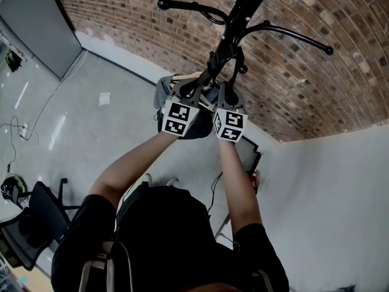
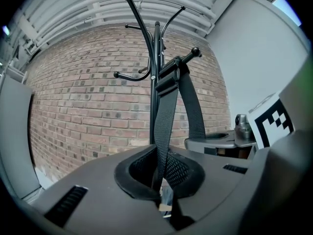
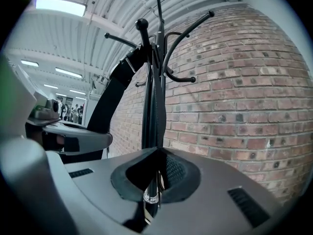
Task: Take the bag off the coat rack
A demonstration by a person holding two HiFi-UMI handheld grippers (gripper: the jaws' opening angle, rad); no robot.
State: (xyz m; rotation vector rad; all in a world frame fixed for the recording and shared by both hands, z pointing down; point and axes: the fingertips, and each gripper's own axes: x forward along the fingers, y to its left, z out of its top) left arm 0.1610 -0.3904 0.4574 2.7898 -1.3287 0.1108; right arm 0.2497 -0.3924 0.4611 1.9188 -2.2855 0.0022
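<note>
A black coat rack (image 1: pixel 244 10) stands before a brick wall. A grey and dark bag (image 1: pixel 163 90) hangs from it by a black webbing strap (image 2: pixel 168 97) looped over a knobbed hook (image 2: pixel 188 57). In the left gripper view the strap runs down into my left gripper (image 2: pixel 164 192), which is shut on it. My right gripper (image 3: pixel 150 192) is shut on another run of the strap (image 3: pixel 155 116), with a metal ring showing at the jaws. In the head view the left gripper (image 1: pixel 196 90) and the right gripper (image 1: pixel 226 91) are raised side by side at the rack's pole, in front of the bag.
The brick wall (image 1: pixel 292 84) lies behind the rack and a white wall (image 1: pixel 340 193) to the right. Other rack arms (image 1: pixel 298 38) jut out overhead. Cables (image 1: pixel 24 129) and a black chair (image 1: pixel 36 218) are on the grey floor at left. A dark flat object (image 1: pixel 250 154) leans by the wall.
</note>
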